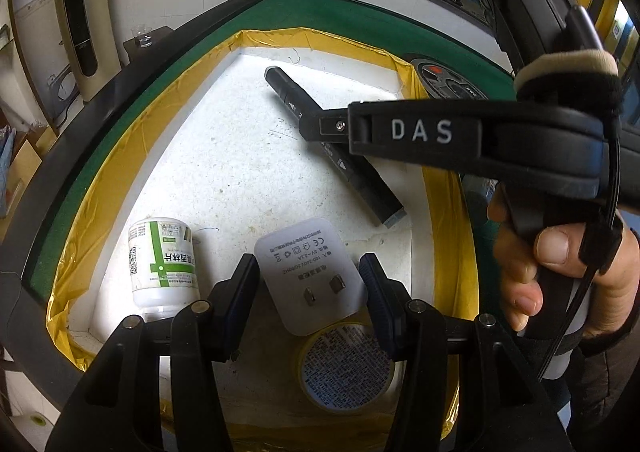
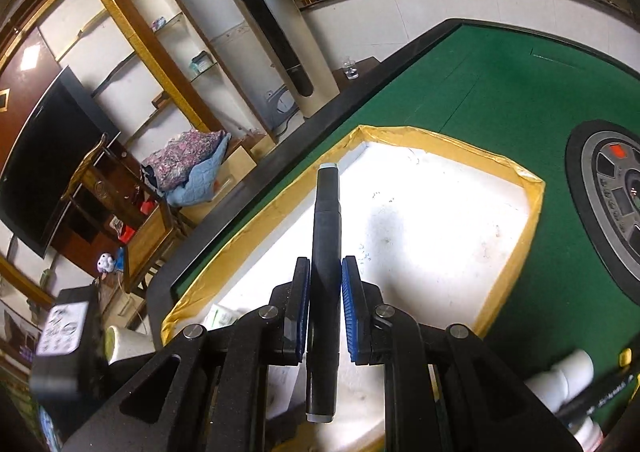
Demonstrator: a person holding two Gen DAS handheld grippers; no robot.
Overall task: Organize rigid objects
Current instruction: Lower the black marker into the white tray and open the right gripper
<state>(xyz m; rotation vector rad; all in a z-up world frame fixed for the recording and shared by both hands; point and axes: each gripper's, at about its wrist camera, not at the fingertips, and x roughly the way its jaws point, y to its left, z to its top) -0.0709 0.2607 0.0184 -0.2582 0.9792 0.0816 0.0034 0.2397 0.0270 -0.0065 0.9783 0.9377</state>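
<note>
— The right claw [image 2: 325, 304]?
— Clamped on the black marker [image 2: 326, 252], over the white tray [image 2: 440, 232].
— And the left claw [image 1: 308, 292]?
— Spread wide around the white charger [image 1: 310, 272], not touching. White bottle [image 1: 162, 264] just left, yellow tin [image 1: 344, 368] below, all inside the tray on the green table [image 2: 500, 92].

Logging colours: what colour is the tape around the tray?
Yellow tape; clearest in the right wrist view.
</note>
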